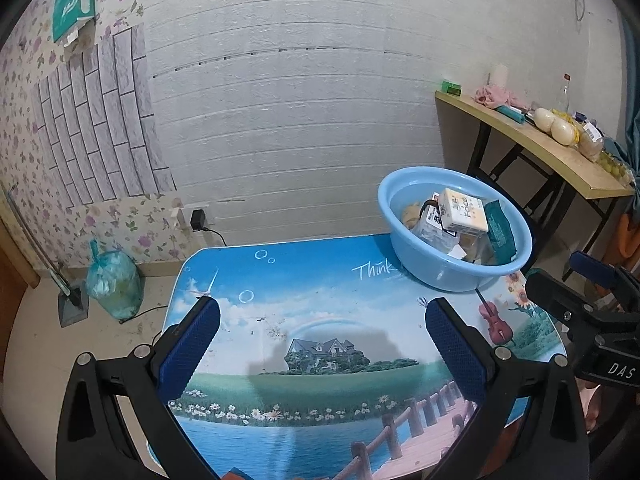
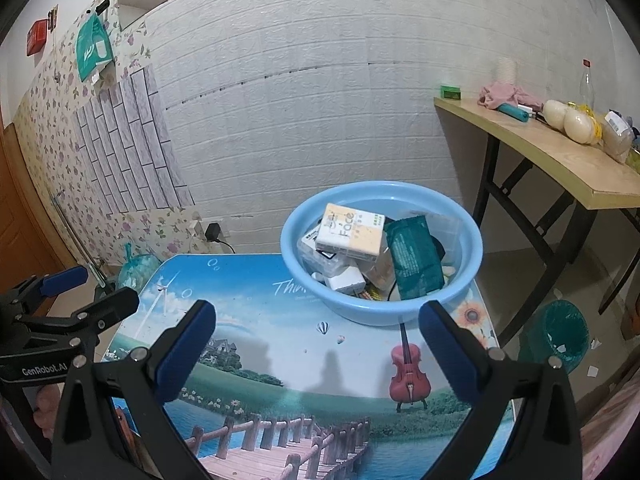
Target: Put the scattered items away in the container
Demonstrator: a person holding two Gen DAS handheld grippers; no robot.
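Inside round plastic basin [image 2: 304, 264]: boxy tissue pack [image 2: 350, 232], crinkly pouch [image 2: 414, 258].

One light-blue plastic basin [image 2: 382, 312] is seen on the printed folding table [image 2: 256, 344]. Inside the basin, one tissue pack marked "Face" [image 2: 352, 236], one dark-green packet [image 2: 414, 258] and one white box [image 2: 345, 279] can be counted; further items beneath cannot be told apart.

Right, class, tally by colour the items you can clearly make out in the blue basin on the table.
White-and-yellow pack: 1
Dark green packet: 1
Plain white block: 1
Total: 3 clear; others beneath are too jumbled to count.
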